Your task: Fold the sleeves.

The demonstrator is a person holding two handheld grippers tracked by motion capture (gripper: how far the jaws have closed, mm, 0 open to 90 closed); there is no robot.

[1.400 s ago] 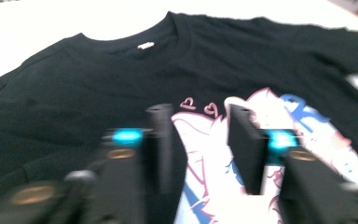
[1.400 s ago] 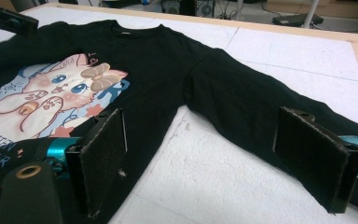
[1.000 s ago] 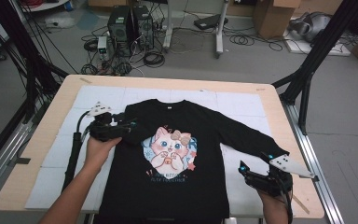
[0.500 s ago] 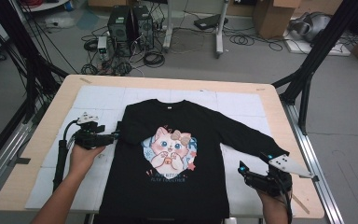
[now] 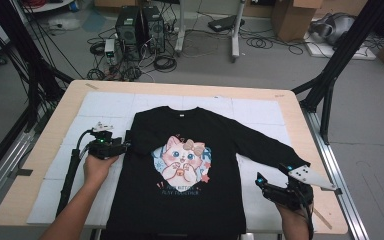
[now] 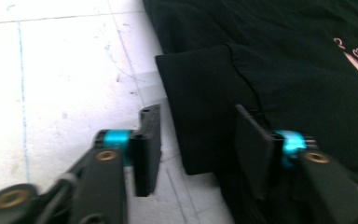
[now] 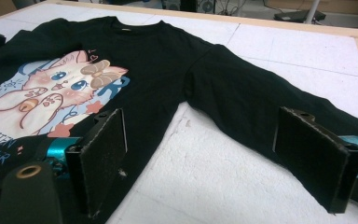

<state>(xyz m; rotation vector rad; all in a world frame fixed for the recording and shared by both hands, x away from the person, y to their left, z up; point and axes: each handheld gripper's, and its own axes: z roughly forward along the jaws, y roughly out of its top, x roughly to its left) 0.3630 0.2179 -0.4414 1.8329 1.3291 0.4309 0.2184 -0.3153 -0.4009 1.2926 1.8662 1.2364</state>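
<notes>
A black long-sleeved cotton shirt with a pink kitten print (image 5: pixel 182 172) lies face up across the middle of the white-tiled counter (image 5: pixel 105 105), its picture-left sleeve (image 6: pixel 205 107) already folded in short, the picture-right sleeve (image 5: pixel 265 145) stretched toward the lower right. The work in hand looks like folding. The left tongs (image 6: pixel 198 144) have just been closing and straddle the folded sleeve's edge, half open, pads seemingly not yet pressing cloth, though the blur leaves this unsure. Next they need to pinch that edge and carry it inward. The right tongs (image 7: pixel 214 158) stand wide open and empty, hovering beside the long sleeve. Bare tile remains at left and top; the right counter edge is close.
</notes>
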